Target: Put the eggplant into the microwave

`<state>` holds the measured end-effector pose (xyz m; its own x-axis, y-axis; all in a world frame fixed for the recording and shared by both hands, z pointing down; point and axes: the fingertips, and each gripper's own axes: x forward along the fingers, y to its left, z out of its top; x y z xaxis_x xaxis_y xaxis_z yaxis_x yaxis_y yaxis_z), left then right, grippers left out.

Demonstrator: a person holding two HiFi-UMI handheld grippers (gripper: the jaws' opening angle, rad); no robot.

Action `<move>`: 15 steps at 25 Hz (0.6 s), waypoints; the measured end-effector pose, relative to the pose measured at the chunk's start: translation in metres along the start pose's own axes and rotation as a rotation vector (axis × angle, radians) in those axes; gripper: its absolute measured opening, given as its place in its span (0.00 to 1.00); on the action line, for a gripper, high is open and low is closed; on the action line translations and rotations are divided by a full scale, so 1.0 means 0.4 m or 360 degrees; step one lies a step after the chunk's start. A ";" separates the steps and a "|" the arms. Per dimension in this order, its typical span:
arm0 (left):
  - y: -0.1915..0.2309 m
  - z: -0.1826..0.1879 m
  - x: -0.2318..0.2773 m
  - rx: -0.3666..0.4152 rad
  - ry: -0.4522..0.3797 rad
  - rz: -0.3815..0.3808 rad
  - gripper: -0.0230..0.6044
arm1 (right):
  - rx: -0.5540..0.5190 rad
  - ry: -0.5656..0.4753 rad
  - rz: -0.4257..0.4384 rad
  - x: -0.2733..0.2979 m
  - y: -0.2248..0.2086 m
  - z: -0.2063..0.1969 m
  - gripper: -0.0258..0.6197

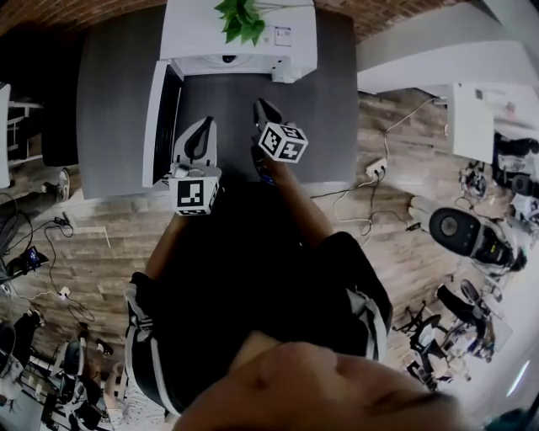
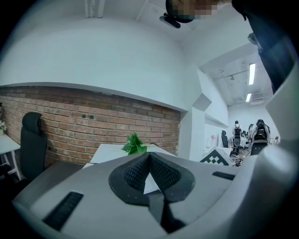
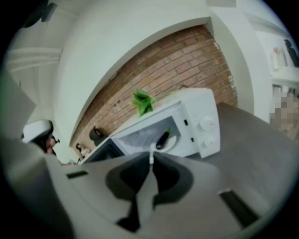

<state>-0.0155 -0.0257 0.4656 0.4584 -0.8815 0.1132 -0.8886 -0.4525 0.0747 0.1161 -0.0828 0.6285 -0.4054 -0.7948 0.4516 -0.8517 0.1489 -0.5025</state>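
The dark purple eggplant (image 3: 162, 139) lies on the white plate inside the white microwave (image 3: 196, 126), whose door (image 3: 102, 150) hangs open to the left. My right gripper (image 3: 151, 157) is held back from the opening, jaws together with nothing between them. In the head view the microwave (image 1: 240, 38) stands at the table's far edge, with its door (image 1: 162, 122) swung out toward me. My left gripper (image 1: 199, 137) hovers beside that door and my right gripper (image 1: 264, 109) is in front of the microwave. In its own view my left gripper (image 2: 149, 154) is shut and empty.
A green plant (image 1: 240, 18) sits on top of the microwave. The grey table (image 1: 337, 126) ends just in front of me. Cables and a power strip (image 1: 375, 166) lie on the wooden floor to the right, with equipment beyond. A dark chair (image 2: 32, 142) stands by the brick wall.
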 end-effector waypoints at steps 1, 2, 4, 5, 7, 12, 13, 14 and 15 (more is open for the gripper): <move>-0.010 -0.003 -0.005 0.0009 0.0005 -0.0007 0.10 | -0.0021 -0.0027 -0.0002 -0.025 0.004 0.007 0.11; -0.020 -0.006 -0.010 0.0015 0.0010 -0.0013 0.10 | -0.0042 -0.0054 -0.0003 -0.050 0.008 0.013 0.11; -0.044 -0.009 -0.018 0.0021 0.0016 -0.0028 0.10 | -0.0076 -0.0100 0.0003 -0.098 0.017 0.025 0.11; -0.058 -0.009 -0.022 0.0022 0.0016 -0.0035 0.10 | -0.0085 -0.0119 0.0010 -0.121 0.021 0.031 0.11; -0.085 -0.012 -0.028 0.0026 0.0017 -0.0045 0.10 | -0.0086 -0.0150 0.0030 -0.163 0.029 0.039 0.11; -0.134 -0.022 -0.052 -0.0019 0.0047 -0.0017 0.10 | -0.0088 -0.0211 0.0090 -0.251 0.054 0.048 0.11; -0.138 -0.023 -0.058 -0.0023 0.0052 -0.0009 0.10 | -0.0092 -0.0218 0.0103 -0.264 0.058 0.049 0.11; -0.140 -0.025 -0.064 -0.0023 0.0060 0.0002 0.10 | -0.0093 -0.0223 0.0116 -0.275 0.061 0.049 0.11; -0.140 -0.029 -0.070 -0.0024 0.0071 0.0014 0.10 | -0.0096 -0.0226 0.0126 -0.285 0.063 0.050 0.11</move>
<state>0.0215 0.0259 0.4699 0.4510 -0.8785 0.1577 -0.8925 -0.4423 0.0886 0.1475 -0.0001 0.5495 -0.4245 -0.8537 0.3017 -0.8393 0.2459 -0.4849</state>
